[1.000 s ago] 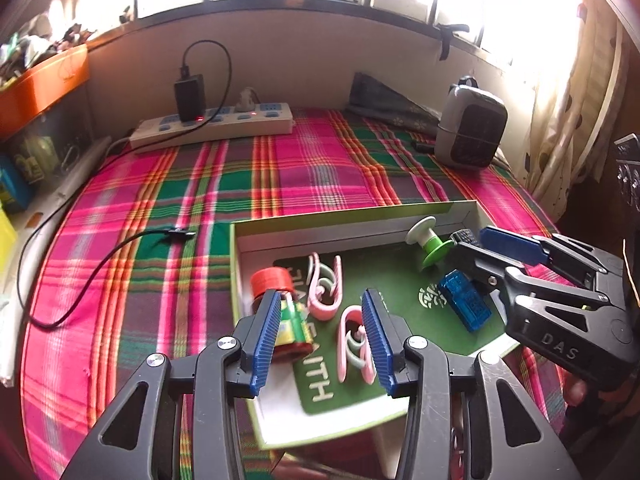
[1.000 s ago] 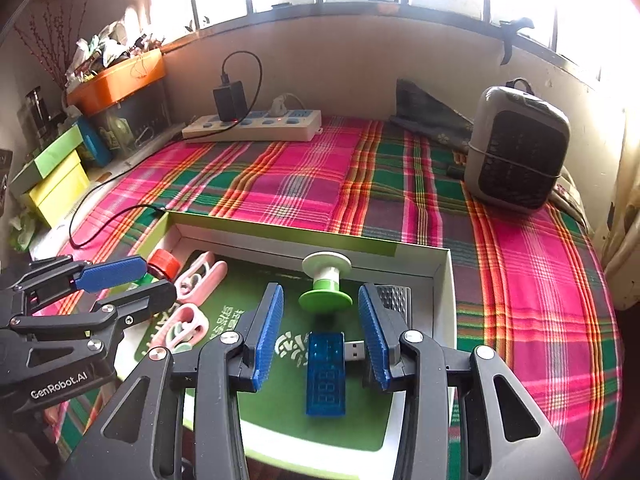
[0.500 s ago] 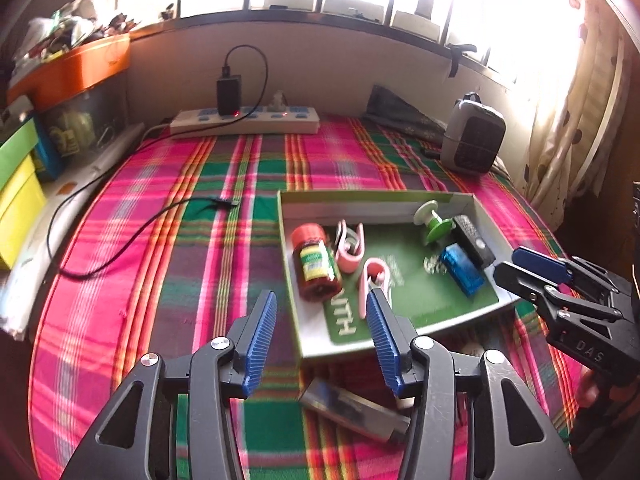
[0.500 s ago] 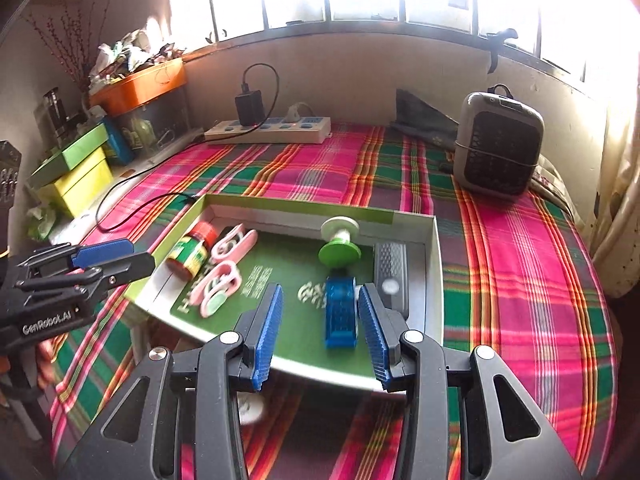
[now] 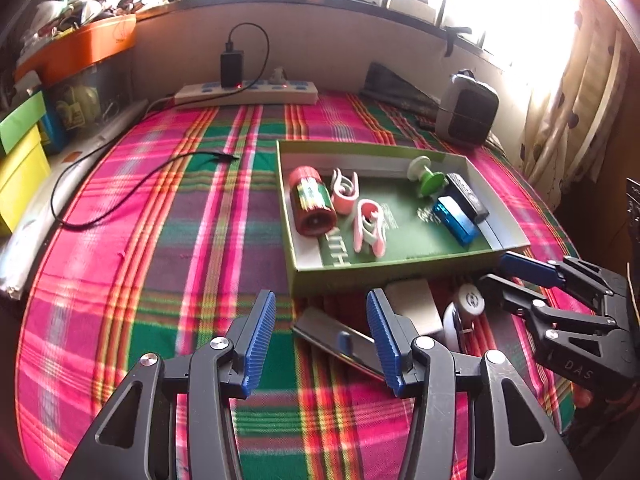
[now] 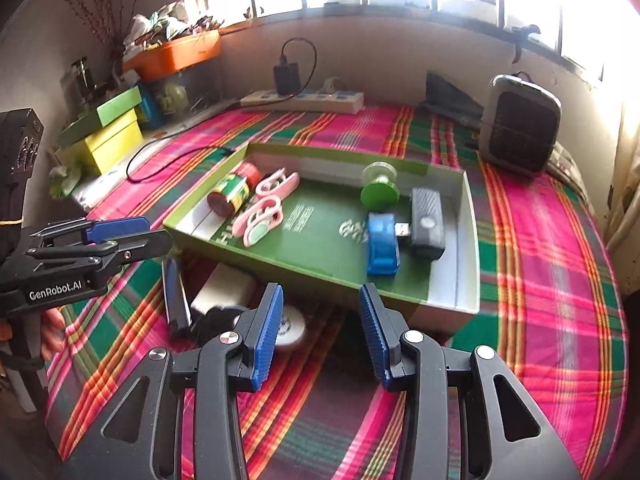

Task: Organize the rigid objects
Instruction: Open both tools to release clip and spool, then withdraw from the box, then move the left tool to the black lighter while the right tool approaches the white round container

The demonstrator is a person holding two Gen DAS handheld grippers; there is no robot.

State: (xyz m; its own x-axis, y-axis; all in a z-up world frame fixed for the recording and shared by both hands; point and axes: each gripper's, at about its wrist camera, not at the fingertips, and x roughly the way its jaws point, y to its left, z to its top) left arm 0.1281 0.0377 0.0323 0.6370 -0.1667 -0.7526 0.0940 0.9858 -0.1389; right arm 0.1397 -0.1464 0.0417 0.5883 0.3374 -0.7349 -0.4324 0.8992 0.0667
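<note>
The left gripper point(image 5: 322, 338) hangs low in its frame, jaws spread wide and empty after just opening further. The right gripper point(image 6: 320, 334) holds nothing, its jaws moderately apart. The shallow green cardboard box point(image 5: 384, 274) sits right of centre on the pink plaid cloth point(image 5: 160, 240), holding a red-capped bottle point(image 5: 312, 206), two pink clips point(image 5: 370, 230) and a blue USB device point(image 5: 456, 220).

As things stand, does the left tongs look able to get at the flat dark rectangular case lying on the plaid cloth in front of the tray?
Probably yes. The left tongs are open and empty, the flat dark case lies just ahead between their tips, nothing covering it.
</note>
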